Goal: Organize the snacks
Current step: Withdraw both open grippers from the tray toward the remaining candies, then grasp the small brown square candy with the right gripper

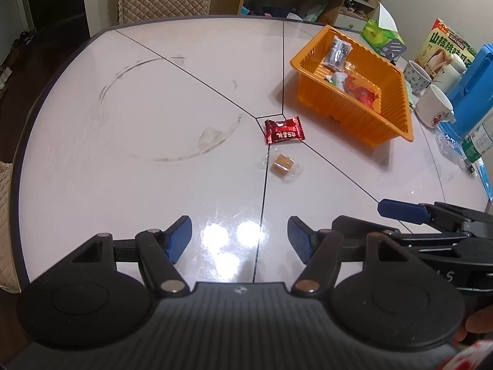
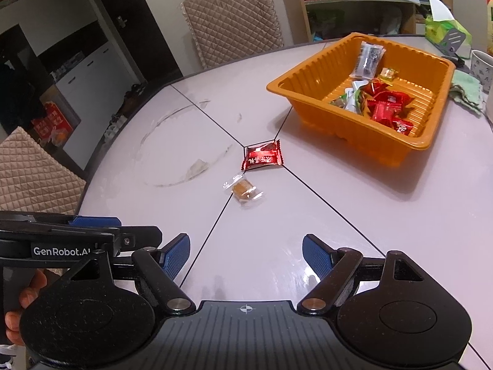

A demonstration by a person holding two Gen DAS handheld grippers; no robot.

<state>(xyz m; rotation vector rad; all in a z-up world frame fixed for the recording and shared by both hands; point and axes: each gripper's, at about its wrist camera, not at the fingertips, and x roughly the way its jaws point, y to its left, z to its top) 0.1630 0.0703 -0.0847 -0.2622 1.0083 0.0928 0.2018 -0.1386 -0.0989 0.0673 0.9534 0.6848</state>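
both grippers, left [image 1: 239, 237] and right [image 2: 245, 254], hung with jaws spread and empty; red candy [image 2: 262, 156] and toffee [image 2: 244, 191] lay on the counter [image 2: 277, 215], left of the tray [image 2: 336, 114], awaiting sorting.

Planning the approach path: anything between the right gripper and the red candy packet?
Only the clear-wrapped brown candy, just short of the red candy packet; otherwise bare table ahead of the open right gripper, per right wrist view.

Counting now: 1 orange tray [image 2: 311, 92] sitting on 1 table [image 1: 123, 185]. Outside it, 2 snacks lying loose: 1 red-wrapped candy [image 2: 262, 156], 1 clear-wrapped brown sweet [image 2: 243, 191]. Inside the tray, 1 dark clear-pack stick [image 2: 368, 58] and approx. a handful of red packets showing; exact no. can't be told. 2 white mugs [image 1: 436, 106] standing by. 2 quilted chairs [image 2: 231, 18] showing.
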